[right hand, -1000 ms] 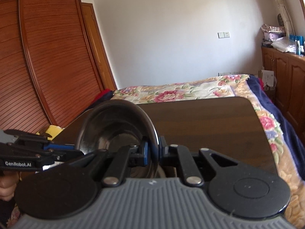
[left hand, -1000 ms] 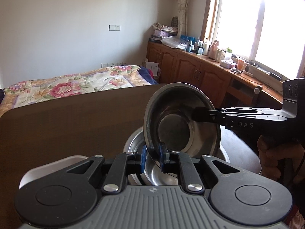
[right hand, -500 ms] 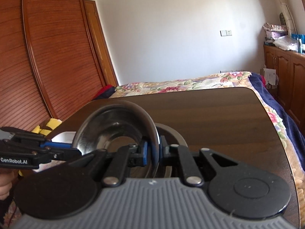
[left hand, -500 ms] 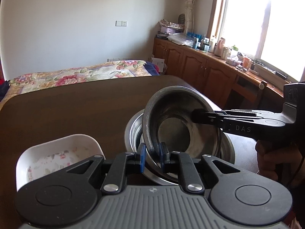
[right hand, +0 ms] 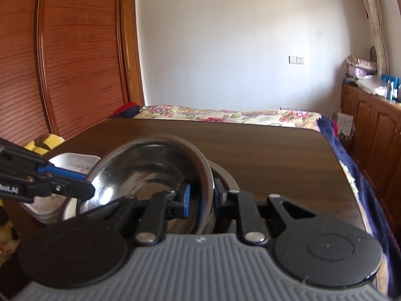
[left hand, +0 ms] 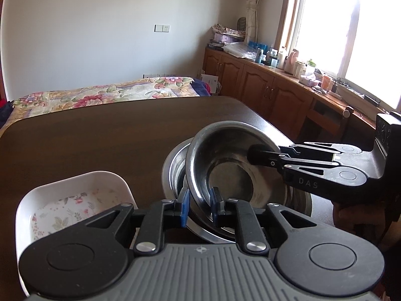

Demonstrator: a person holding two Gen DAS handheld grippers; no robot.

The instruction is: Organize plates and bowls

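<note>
A steel bowl (left hand: 225, 173), tilted, sits inside a larger steel bowl (left hand: 173, 168) on a dark table (left hand: 100, 138). The left gripper (left hand: 199, 204) straddles the tilted bowl's rim at 6 o'clock, fingers apart with gaps either side. The right gripper (right hand: 201, 197) straddles the rim at 3 o'clock; its fingers also stand apart and look loose around the wall. A white floral dish (left hand: 70, 200) rests on the table at 8 o'clock, just beside the bowls.
</note>
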